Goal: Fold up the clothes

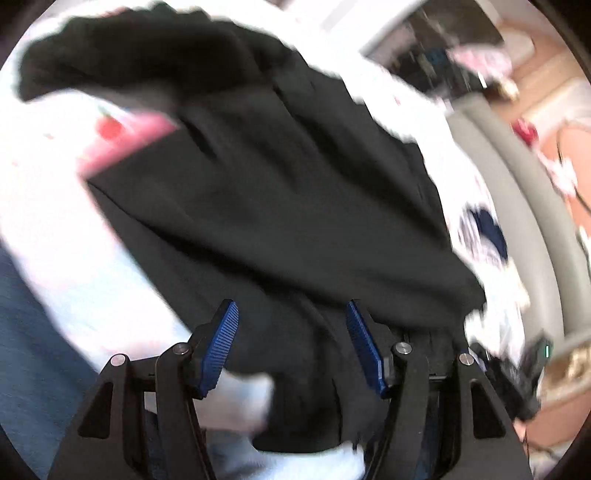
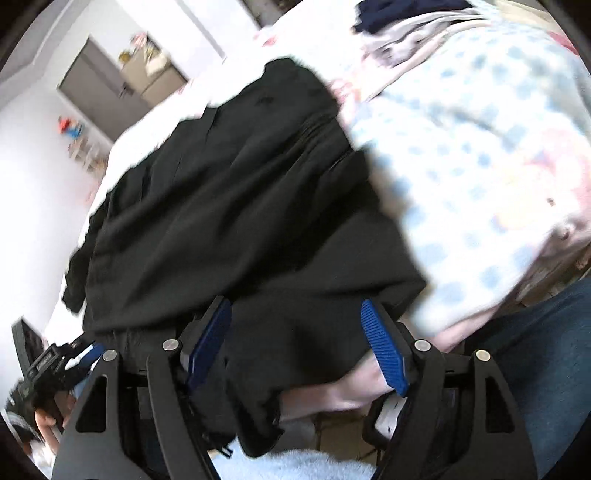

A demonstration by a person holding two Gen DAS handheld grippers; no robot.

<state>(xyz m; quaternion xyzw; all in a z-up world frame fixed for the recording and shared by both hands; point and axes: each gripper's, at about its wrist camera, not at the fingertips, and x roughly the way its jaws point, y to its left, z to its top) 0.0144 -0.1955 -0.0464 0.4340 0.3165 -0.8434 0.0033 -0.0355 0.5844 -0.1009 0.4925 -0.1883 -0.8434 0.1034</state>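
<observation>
A black garment (image 1: 266, 192) lies spread and creased on a white printed bed sheet (image 1: 48, 206). My left gripper (image 1: 291, 332) is open above its near hem, and cloth lies between the blue pads (image 1: 221, 343) without being pinched. In the right wrist view the same black garment (image 2: 229, 206) runs away from me. My right gripper (image 2: 295, 332) is also open, its blue pads (image 2: 384, 347) wide apart over the garment's near edge. Both views are blurred by motion. The left gripper (image 2: 51, 365) shows at the lower left of the right wrist view.
A white quilt with blue dots (image 2: 480, 166) lies right of the garment, with a navy garment (image 2: 399, 14) behind it. A grey bed edge (image 1: 524, 192) and orange floor (image 1: 554, 110) are on the right. A person's jeans (image 2: 546, 350) are close by. A grey door (image 2: 96, 85) stands far left.
</observation>
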